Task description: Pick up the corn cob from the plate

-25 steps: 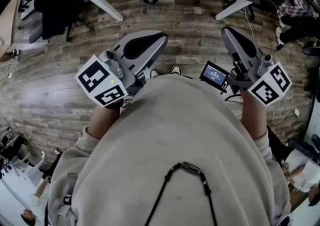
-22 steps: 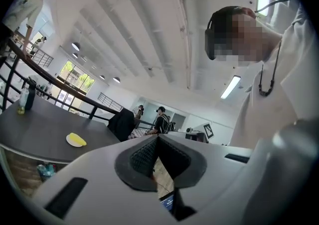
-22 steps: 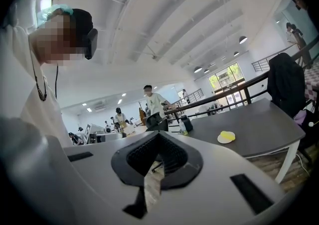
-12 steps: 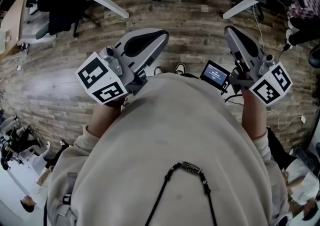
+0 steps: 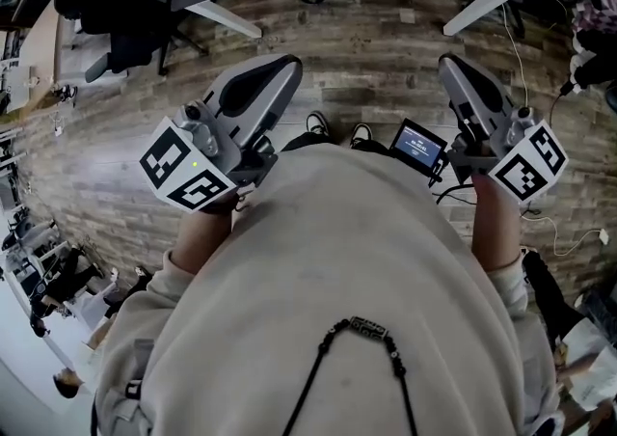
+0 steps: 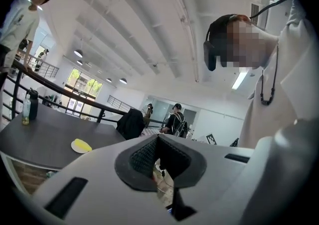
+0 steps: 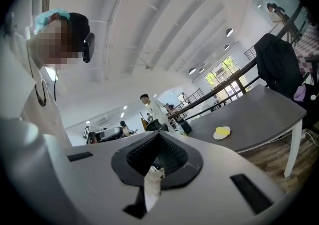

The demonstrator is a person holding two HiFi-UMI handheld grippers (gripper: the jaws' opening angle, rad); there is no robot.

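Step in hand: the approach. Judging from the distance, no reach for the cob has begun.
Left gripper [image 6: 158, 139]: its jaws are pressed together at the tip, with nothing between the pads; it is held low against the person's pale sweatshirt [image 5: 366, 260].
Right gripper [image 7: 158, 135]: its jaws are closed too and hold nothing; only floor shows through the slit behind the pads.
Corn cob [image 6: 85, 145]: a yellow piece lying on the plate [image 6: 76, 146], well ahead of the left gripper and off to its left; from the right gripper it lies well ahead and off to the right.
Plate's support: the dark table [image 6: 40, 137], which stands beyond both jaw tips, across a stretch of wooden floor [image 5: 366, 58].
Other things: a bottle [image 6: 26, 112] stands further to the left gripper's left, well apart from the plate.
Progress: I judge the task is barely begun, since the cob rests untouched.
Next move calls for: bringing one gripper forward over the table edge, spreading its jaws before arrival, turning the tip toward the plate, and settling the pads on either side of the cob rather than on the plate rim.
Risk: the cob will probably roll if nudged by one pad first.
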